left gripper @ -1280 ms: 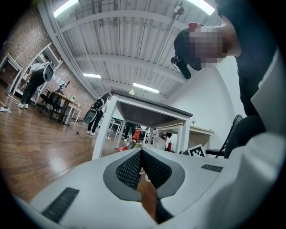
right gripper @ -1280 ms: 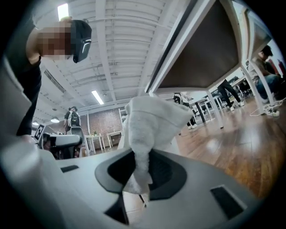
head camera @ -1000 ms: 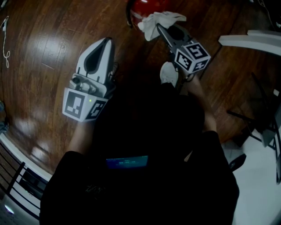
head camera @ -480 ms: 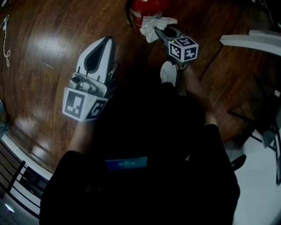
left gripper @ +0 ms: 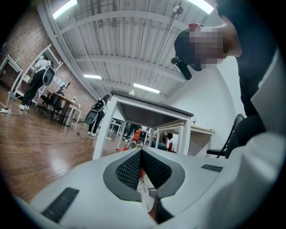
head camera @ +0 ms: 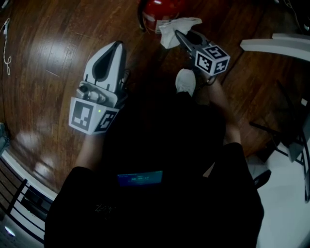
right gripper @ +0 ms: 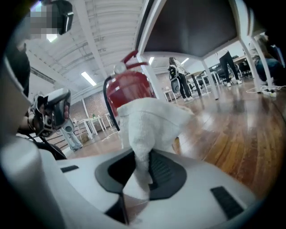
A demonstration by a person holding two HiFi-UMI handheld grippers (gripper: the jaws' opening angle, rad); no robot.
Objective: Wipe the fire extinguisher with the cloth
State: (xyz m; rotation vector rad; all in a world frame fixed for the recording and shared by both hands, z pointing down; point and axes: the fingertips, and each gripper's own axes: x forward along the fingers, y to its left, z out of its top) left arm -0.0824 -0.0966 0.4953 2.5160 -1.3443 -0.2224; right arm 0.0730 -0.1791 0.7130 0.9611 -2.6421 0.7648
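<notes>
A red fire extinguisher (head camera: 160, 10) stands on the wooden floor at the top of the head view; in the right gripper view the fire extinguisher (right gripper: 127, 89) rises just behind the cloth. My right gripper (head camera: 180, 37) is shut on a white cloth (head camera: 175, 29), whose bunched end lies against the extinguisher's body. The cloth (right gripper: 149, 127) fills the middle of the right gripper view, pinched between the jaws. My left gripper (head camera: 115, 47) is held apart to the left, jaws shut with nothing in them; in its own view the left gripper (left gripper: 142, 154) points toward a table.
A white table (head camera: 276, 43) edge stands at the right. A dark chair frame (head camera: 286, 126) is beside it. A white cord (head camera: 6, 43) lies on the floor at far left. In the left gripper view a white table (left gripper: 147, 120) and distant people stand on the wooden floor.
My right gripper has drawn back down and to the right with the cloth, after reaching further up against the extinguisher half a second ago. The left gripper has not moved.
</notes>
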